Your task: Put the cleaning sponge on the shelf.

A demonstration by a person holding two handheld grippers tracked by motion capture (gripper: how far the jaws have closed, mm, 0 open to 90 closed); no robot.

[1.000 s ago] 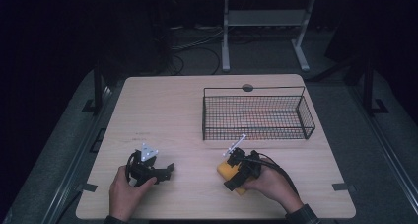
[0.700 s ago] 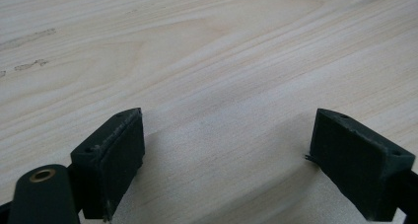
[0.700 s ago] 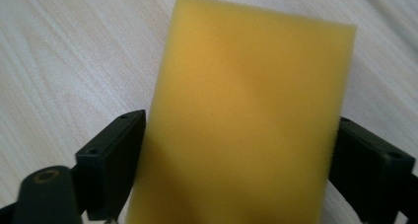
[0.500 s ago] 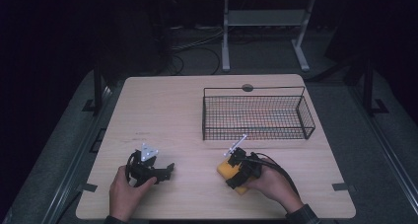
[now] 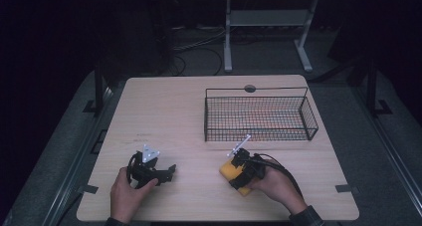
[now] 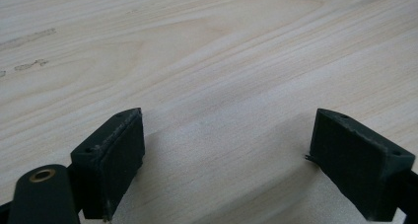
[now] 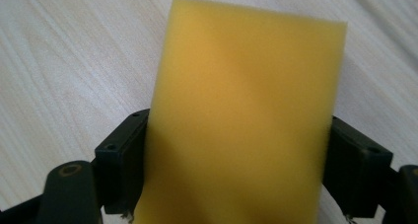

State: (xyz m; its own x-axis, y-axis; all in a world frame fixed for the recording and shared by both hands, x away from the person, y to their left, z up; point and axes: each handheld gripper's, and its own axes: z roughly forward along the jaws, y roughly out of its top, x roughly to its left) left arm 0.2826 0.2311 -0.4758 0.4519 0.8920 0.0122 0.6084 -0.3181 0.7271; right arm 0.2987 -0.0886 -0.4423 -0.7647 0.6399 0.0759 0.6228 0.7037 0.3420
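A yellow sponge stands between my right gripper's two black jaws, which press on both of its sides just above the wooden table. In the high view the sponge sits at the front right of the table, under the right gripper and the hand that holds it. At the front left, my left gripper rests low over the table and points right. In the left gripper view its jaws stand wide apart, with only bare wood between them.
A black wire basket stands at the back right of the table, just beyond the right gripper. A dark round hole sits at the table's far edge. Dark floor, cables and a metal stand lie beyond.
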